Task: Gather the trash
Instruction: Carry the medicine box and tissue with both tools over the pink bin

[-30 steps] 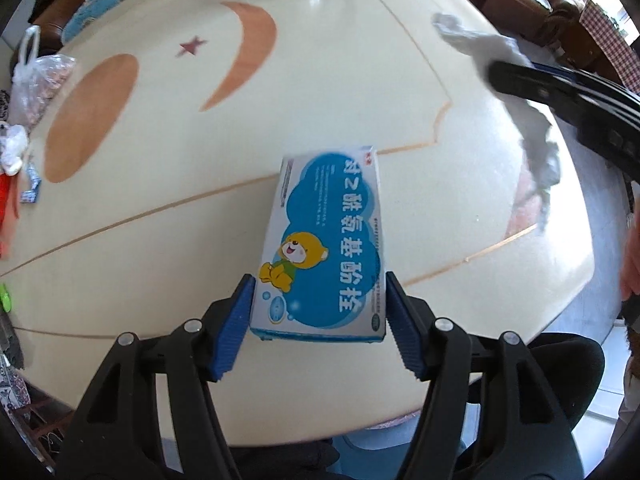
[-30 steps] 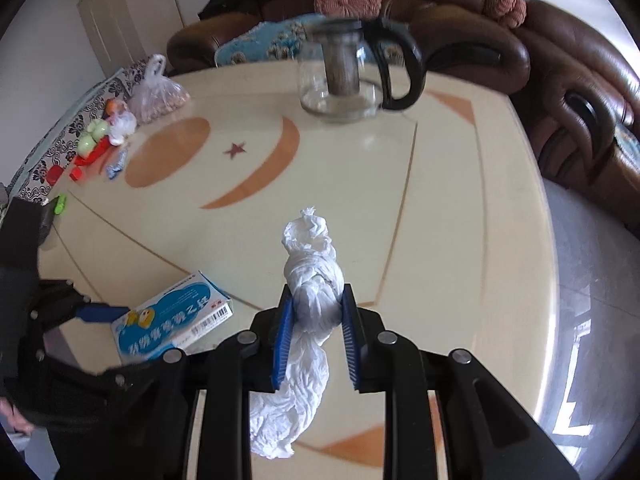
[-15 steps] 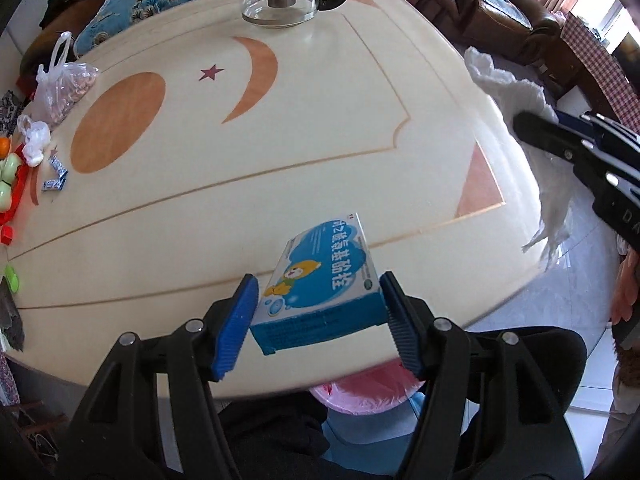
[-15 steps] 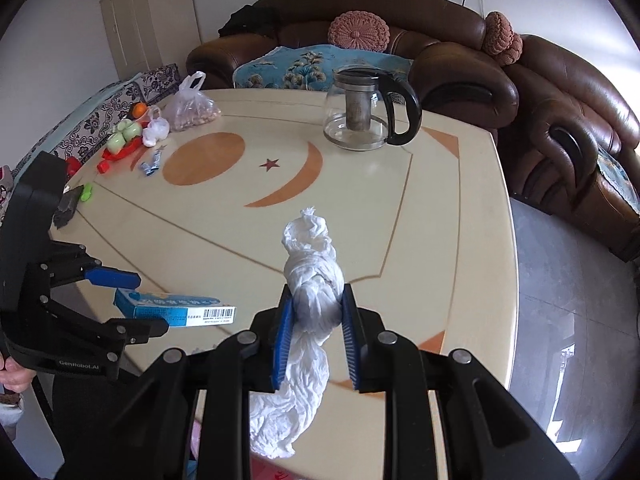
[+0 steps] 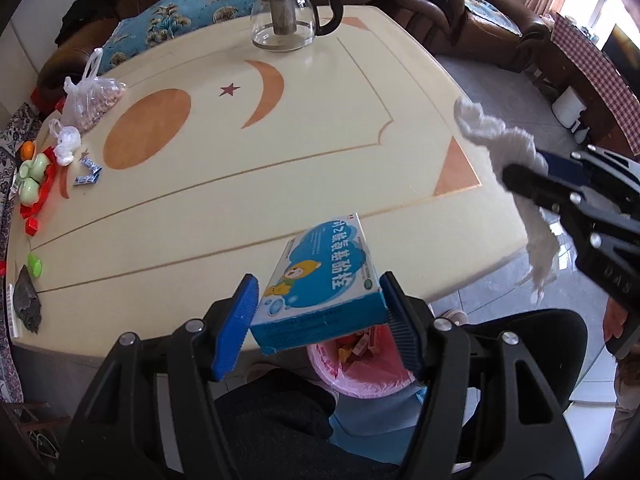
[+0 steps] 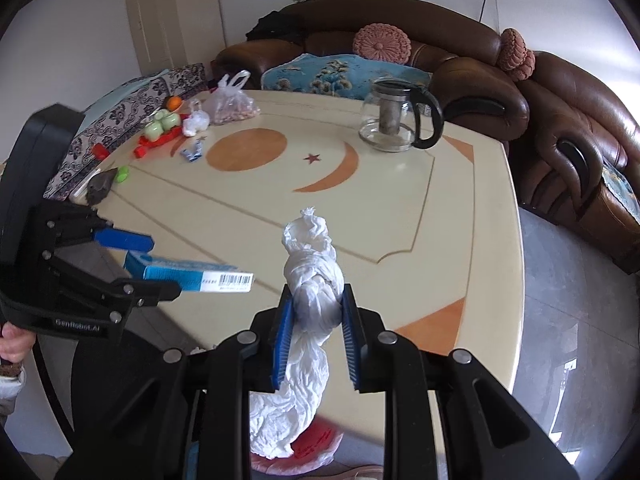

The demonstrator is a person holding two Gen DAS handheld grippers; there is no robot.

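My left gripper (image 5: 318,300) is shut on a blue and white medicine box (image 5: 320,280) with a cartoon bear, held in the air just past the table's near edge, above a pink-lined trash bin (image 5: 360,368). The box also shows in the right wrist view (image 6: 192,274). My right gripper (image 6: 316,312) is shut on a twisted white tissue (image 6: 310,280), whose tail hangs down over the bin's pink liner (image 6: 316,444). The tissue (image 5: 504,148) and right gripper (image 5: 560,184) also show at the right of the left wrist view.
The cream table (image 5: 280,152) bears a glass teapot (image 5: 288,20) at the far side, and a plastic bag of nuts (image 5: 92,100), green cups (image 5: 32,176), wrappers and small items at the left edge. Brown sofas (image 6: 560,128) surround it. A black chair (image 5: 540,344) stands near.
Both grippers have lifted and drawn back from the table. The box has come off the tabletop and now hangs over the bin. The tissue has moved back with the right gripper.
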